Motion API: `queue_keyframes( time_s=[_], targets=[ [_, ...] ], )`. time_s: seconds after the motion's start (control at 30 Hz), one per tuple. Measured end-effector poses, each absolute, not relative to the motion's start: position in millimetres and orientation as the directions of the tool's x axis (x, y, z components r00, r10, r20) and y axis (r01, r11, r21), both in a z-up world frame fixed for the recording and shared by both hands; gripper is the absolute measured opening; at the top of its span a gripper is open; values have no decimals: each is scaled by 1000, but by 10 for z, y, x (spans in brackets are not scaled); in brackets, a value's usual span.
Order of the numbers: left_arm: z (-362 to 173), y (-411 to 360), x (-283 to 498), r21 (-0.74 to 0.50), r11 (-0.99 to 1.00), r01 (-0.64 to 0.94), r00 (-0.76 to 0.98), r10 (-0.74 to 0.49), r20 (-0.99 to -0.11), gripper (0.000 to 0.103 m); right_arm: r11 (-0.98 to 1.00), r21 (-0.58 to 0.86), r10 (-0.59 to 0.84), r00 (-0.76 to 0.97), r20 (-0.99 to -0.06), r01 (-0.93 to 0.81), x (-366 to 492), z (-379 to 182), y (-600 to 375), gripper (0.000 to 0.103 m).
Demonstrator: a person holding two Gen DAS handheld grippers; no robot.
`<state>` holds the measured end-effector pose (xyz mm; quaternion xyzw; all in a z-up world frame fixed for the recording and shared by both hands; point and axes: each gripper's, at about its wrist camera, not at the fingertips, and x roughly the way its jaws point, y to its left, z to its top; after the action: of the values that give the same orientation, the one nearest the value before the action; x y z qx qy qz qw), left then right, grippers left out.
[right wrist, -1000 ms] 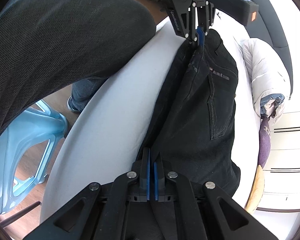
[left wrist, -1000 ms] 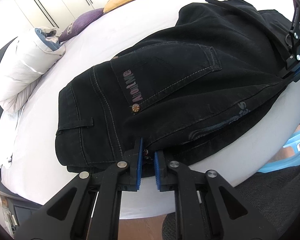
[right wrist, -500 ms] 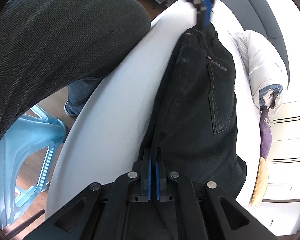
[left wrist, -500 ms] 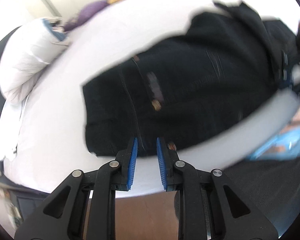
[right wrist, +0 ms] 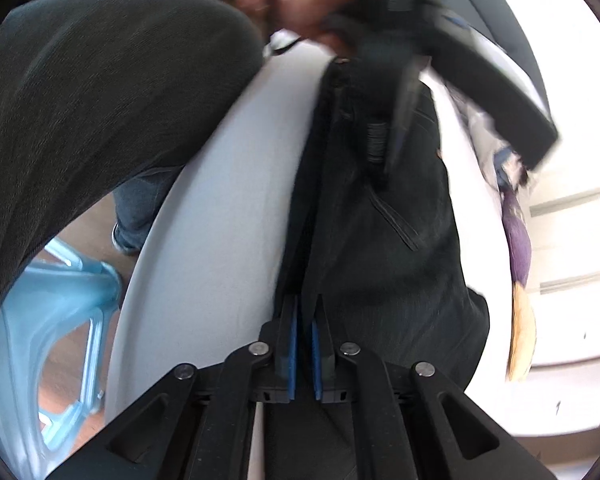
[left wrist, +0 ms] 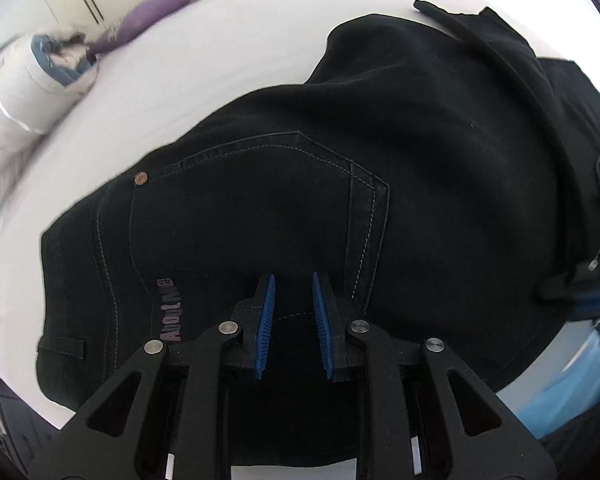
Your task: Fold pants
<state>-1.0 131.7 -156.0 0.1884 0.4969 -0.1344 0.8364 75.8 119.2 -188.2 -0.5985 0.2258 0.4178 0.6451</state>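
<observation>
- Left tongs [left wrist: 293,277]: the jaws have just been opening and now stand a little apart with nothing between the pads. They hover over the back pocket [left wrist: 260,208], near the waistband. I judge this hand has let go and is free for a new hold.
- Right tongs [right wrist: 305,300]: the jaws have just been opening too, but only to a narrow gap. A folded edge of the pants [right wrist: 400,240] runs into that gap. I cannot tell whether the pads pinch it or merely flank it.
- Pants: black denim, lying along the near edge of the bed [left wrist: 240,60], doubled lengthwise with the pocket side up. Placement by the edge keeps both ends within my reach.
- Judgement: the lengthwise fold looks done; the crosswise fold remains.
- Further out: a rolled duvet [left wrist: 28,92] and purple pillow [left wrist: 148,12] lie well apart from the pants. A blue stool [right wrist: 52,320] stands on the floor.
</observation>
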Motion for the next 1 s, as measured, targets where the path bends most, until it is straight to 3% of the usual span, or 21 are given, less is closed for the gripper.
queue_keyframes(
  time_s=[0.07, 0.1, 0.13, 0.2, 0.33, 0.43, 0.6, 0.73, 1.0],
  targets=[
    [-1483, 1366, 3, 140, 905, 401, 444, -59, -894, 19, -1, -571, 268, 550, -791, -821, 779, -1794, 1122, 18],
    [-1431, 1396, 14, 124, 910, 396, 439, -68, -896, 19, 46, -546, 276, 536, -798, -837, 797, -1712, 1068, 32],
    [-1360, 1418, 27, 119, 917, 381, 447, -71, -892, 19, 106, -504, 295, 511, -808, -857, 825, -1602, 999, 55],
    [-1161, 1392, 43, 92, 927, 363, 484, -103, -869, 19, 228, -407, 338, 464, -819, -884, 933, -1384, 829, 68],
    [-971, 1079, 191, 77, 921, 382, 520, -145, -842, 19, 565, -159, 360, 415, -836, -810, 1702, -973, 330, 68],
    [-1121, 846, 397, 85, 923, 375, 498, -123, -859, 19, 814, 6, 320, 441, -839, -581, 2557, -705, -180, 69],
    [-1489, 669, 552, 77, 938, 339, 449, -89, -889, 19, 952, 165, 255, 374, -892, -257, 3722, -726, -685, 69],
    [-1534, 602, 578, 63, 940, 337, 442, -99, -891, 19, 977, 212, 203, 268, -942, 6, 4342, -1049, -886, 69],
    [-1569, 686, 591, 48, 942, 332, 455, -115, -883, 19, 991, 83, 66, 151, -986, 106, 4803, -1355, -705, 69]
  ],
)
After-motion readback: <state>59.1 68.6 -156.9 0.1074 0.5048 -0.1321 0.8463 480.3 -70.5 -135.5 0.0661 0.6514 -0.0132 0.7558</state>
